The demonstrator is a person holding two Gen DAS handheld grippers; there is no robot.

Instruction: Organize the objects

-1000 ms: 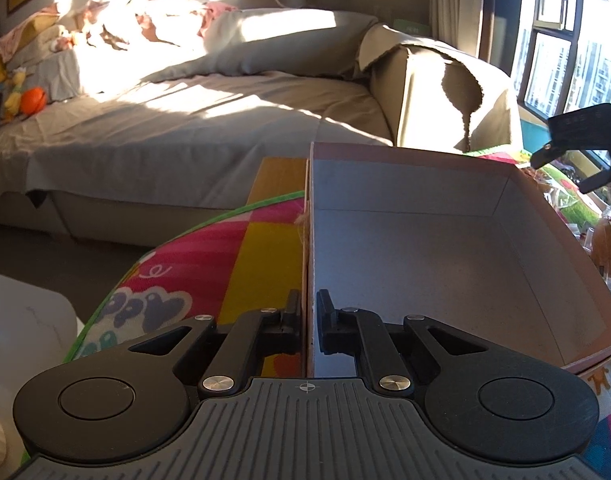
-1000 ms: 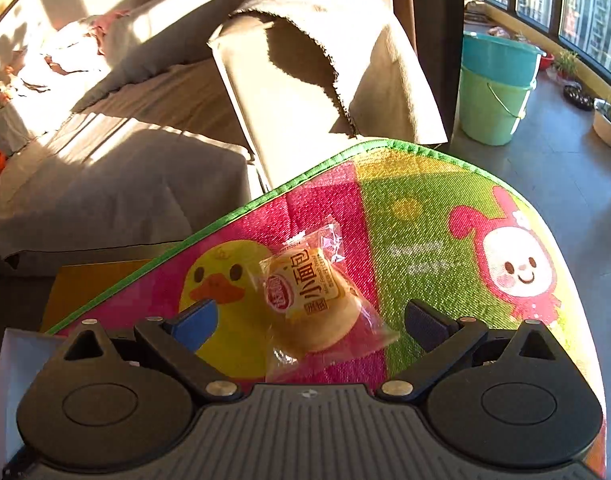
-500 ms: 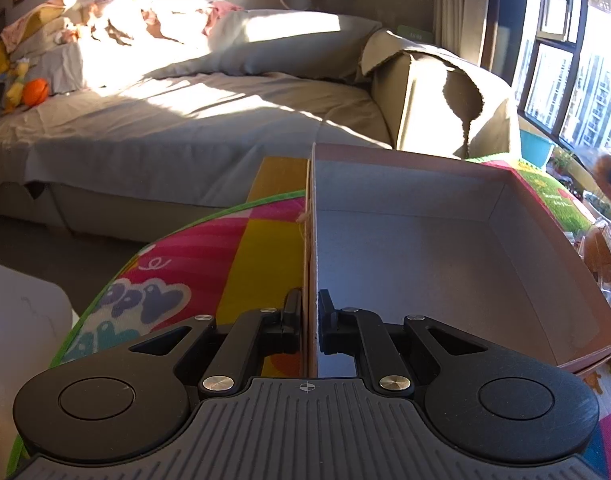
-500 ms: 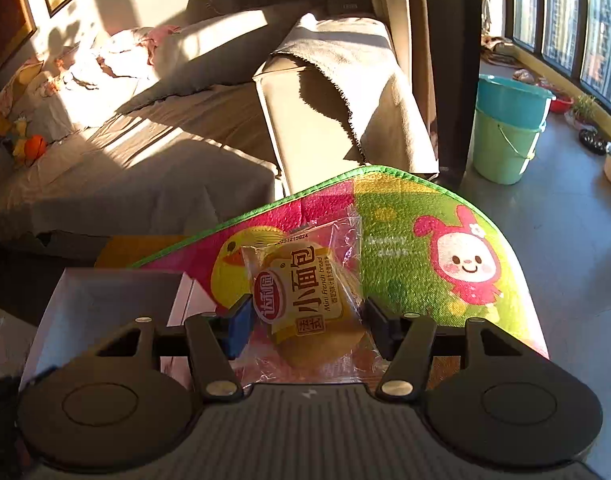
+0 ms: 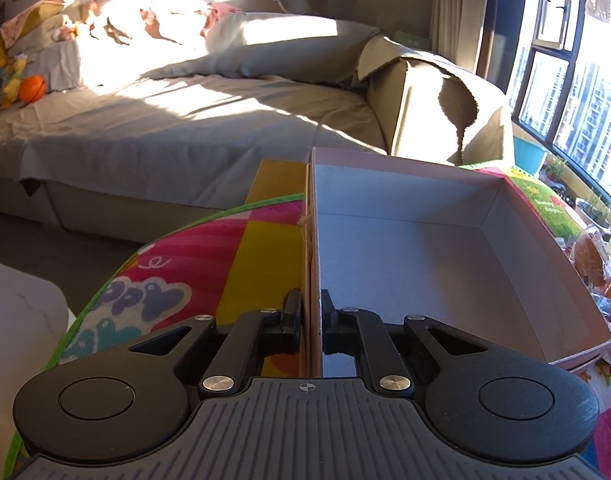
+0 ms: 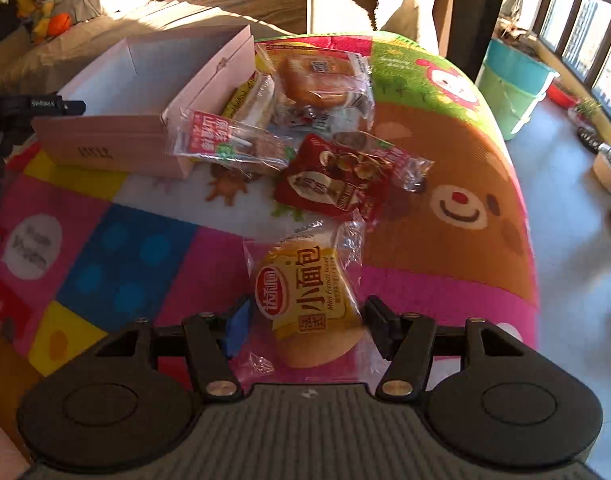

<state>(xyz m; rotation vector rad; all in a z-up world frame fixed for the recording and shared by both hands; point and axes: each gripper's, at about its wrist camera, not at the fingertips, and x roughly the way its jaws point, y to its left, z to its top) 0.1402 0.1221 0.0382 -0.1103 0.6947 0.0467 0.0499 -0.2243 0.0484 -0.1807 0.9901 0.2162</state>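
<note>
pink box: open, on mat | yellow bread packet: lifted | snack packets: piled beside box

Low warm sunlight comes in from the windows on my right, blown out to near white. On the left wrist view, hard glare washes the sofa back; long soft shadows cross its seat. The box interior sits in cool, even shade. The right wrist view is dimmer and orange-toned, with slight motion blur on the snack packets and glints on their wrappers. Fisheye bending is strong at both frames' edges, curving the play mat rim.
</note>
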